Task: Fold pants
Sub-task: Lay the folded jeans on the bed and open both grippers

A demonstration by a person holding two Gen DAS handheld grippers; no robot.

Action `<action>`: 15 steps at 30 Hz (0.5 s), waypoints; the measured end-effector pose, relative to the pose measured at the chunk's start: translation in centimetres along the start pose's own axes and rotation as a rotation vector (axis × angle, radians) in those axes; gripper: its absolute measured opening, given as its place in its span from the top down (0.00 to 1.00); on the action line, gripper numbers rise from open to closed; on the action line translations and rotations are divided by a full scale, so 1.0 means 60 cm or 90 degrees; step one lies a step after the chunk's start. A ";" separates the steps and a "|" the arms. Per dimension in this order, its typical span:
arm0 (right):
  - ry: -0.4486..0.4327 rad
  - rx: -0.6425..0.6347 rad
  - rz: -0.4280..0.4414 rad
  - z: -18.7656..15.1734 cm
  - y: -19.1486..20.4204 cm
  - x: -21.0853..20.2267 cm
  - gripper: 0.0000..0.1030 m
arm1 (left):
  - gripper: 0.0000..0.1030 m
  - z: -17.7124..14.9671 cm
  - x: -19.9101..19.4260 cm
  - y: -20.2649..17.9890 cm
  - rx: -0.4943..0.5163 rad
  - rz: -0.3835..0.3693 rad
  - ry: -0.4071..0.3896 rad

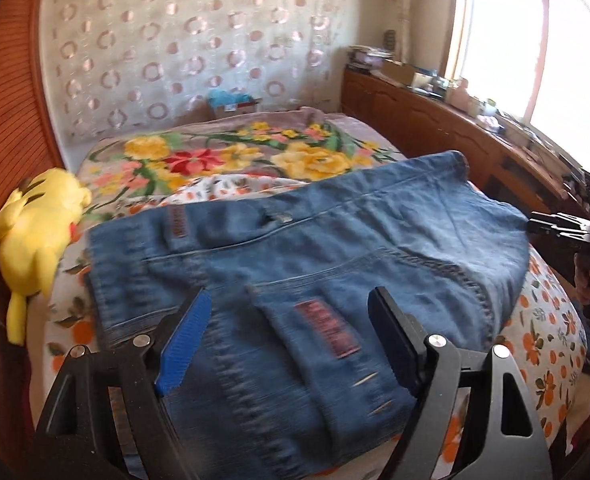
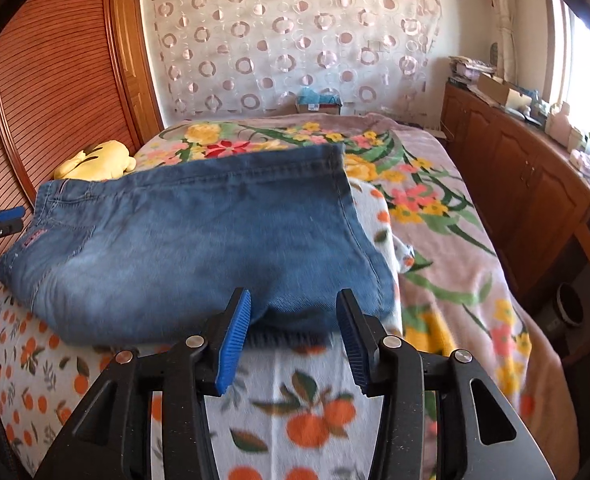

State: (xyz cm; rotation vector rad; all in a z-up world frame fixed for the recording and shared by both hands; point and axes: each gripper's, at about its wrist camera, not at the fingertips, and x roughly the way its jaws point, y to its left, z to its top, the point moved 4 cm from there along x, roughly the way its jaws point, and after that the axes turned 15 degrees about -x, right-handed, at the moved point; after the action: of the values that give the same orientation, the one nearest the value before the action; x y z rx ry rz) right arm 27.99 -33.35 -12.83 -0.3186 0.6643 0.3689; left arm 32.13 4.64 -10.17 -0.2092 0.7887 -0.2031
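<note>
Blue denim pants (image 1: 335,240) lie folded into a thick bundle on the bed, with a back pocket and a red label facing up. My left gripper (image 1: 291,296) hovers over the pocket end, its jaws wide open and nothing pinched between the blue pads. In the right wrist view the pants (image 2: 195,232) show their hem at the far side and a rounded fold at the near side. My right gripper (image 2: 294,294) stands open at that near fold, with the denim's edge between the fingertips and neither pad pressing on it. Each gripper shows at the edge of the other's view.
A yellow plush toy (image 1: 35,240) lies left of the pants by the slatted wooden panel (image 2: 55,80). A floral blanket (image 2: 435,200) covers the far and right part of the bed, over an orange-print sheet (image 2: 307,412). A cluttered wooden cabinet (image 2: 515,168) runs along the right under the window.
</note>
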 end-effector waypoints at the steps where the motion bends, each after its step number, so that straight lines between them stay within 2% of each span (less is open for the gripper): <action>1: 0.005 0.003 -0.001 -0.005 -0.003 -0.002 0.55 | 0.21 -0.001 0.006 -0.013 0.008 -0.006 0.004; 7: 0.026 0.015 -0.013 -0.028 -0.024 -0.010 0.55 | 0.21 -0.018 0.035 -0.057 0.021 -0.023 0.028; 15: 0.038 0.018 -0.013 -0.025 -0.036 0.010 0.55 | 0.21 -0.043 0.068 -0.071 0.045 -0.003 0.058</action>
State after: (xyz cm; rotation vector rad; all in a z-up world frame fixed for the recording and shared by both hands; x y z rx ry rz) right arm 28.52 -35.72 -13.98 -0.3101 0.7239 0.3308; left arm 32.63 -0.79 -13.59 -0.1355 0.8692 -0.2462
